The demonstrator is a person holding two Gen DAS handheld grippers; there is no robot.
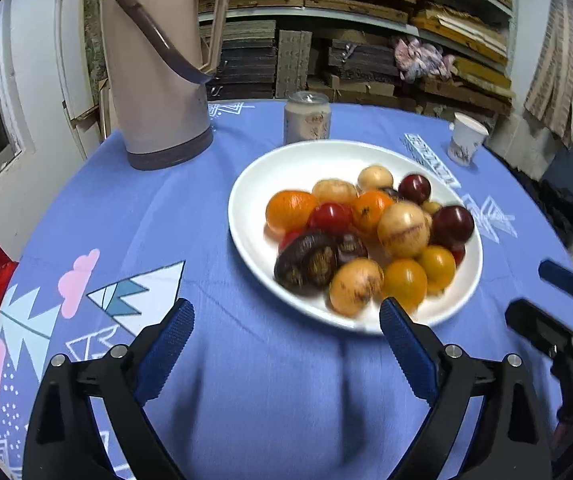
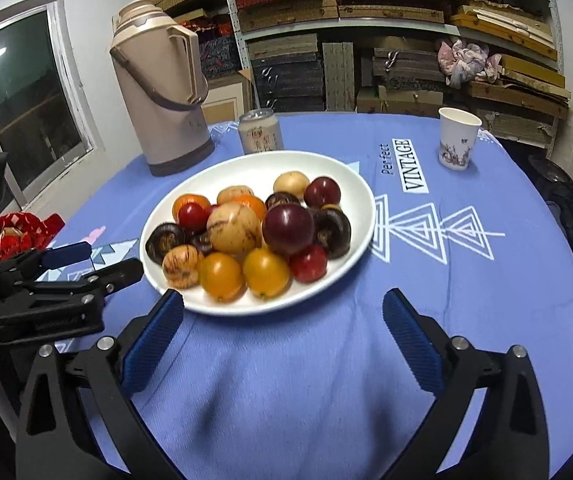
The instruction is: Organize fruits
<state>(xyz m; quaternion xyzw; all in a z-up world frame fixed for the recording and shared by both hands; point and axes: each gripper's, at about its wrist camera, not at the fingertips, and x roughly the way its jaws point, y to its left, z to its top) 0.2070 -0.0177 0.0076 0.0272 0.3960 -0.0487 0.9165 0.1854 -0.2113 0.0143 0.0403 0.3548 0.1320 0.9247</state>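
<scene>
Hovering near side of table: left gripper [image 1: 286, 316] and right gripper [image 2: 284, 308], blue pads spread wide, nothing held. Mixed round fruits [image 2: 246, 236] heaped on white oval plate [image 2: 358, 196], at 12 o'clock. Looks sorted; hands clear of pile.

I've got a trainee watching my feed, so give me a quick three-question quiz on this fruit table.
1. True or false: the left gripper holds a fruit between its fingers.
2. Which thing stands nearest the white plate? A) paper cup B) drink can C) red cloth
3. Fill in: all the fruit lies on the ____, none on the blue tablecloth.

Key
1. False: both it and the right gripper are open and empty, short of the plate.
2. B, just behind the rim, beside the beige thermos.
3. plate
</scene>
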